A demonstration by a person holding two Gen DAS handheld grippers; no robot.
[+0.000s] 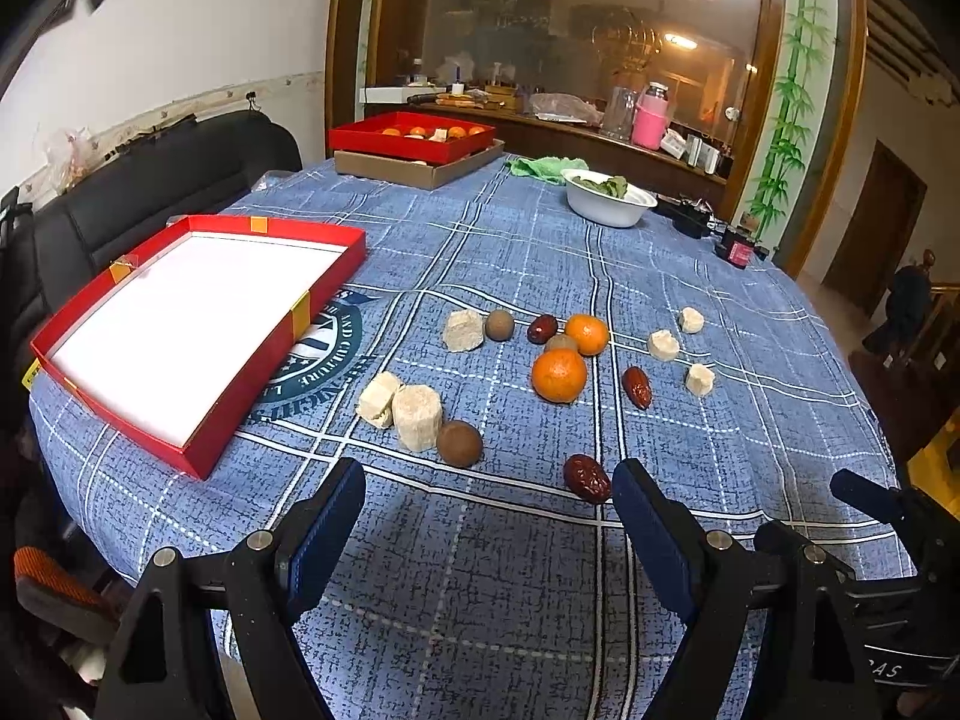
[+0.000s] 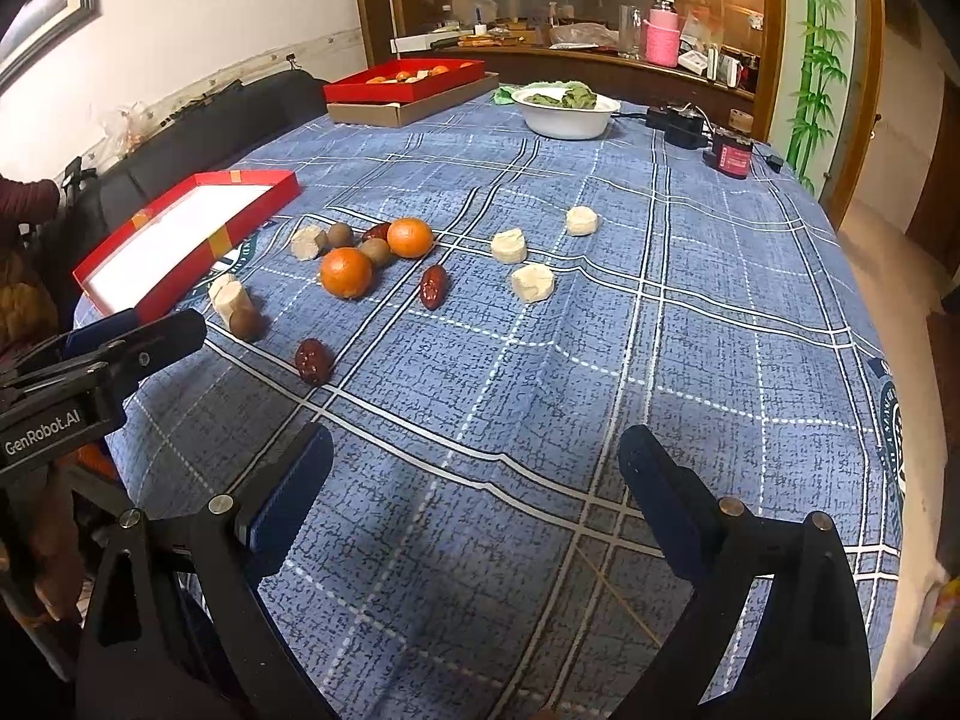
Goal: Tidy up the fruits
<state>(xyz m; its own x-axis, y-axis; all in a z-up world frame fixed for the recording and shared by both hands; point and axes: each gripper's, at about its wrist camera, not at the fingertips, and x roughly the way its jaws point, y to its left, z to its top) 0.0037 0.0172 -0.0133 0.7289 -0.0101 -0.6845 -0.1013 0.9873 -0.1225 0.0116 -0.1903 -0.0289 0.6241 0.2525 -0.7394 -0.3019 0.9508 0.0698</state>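
Both our grippers, left [image 1: 489, 495] and right [image 2: 476, 459], hover spread and empty; fruits lie loose beside the empty red tray [image 1: 210, 432], and we judge the nearest date [image 1: 587, 478] could roll off if nudged.

On the blue plaid tablecloth [image 1: 690, 312] my empty red cardboard tray [image 1: 198, 324] lies left, the two round oranges [image 1: 559, 375] sit right of it among scattered pale cakes [image 1: 417, 417], and the white plastic bowl [image 1: 609, 201] stands far behind them.
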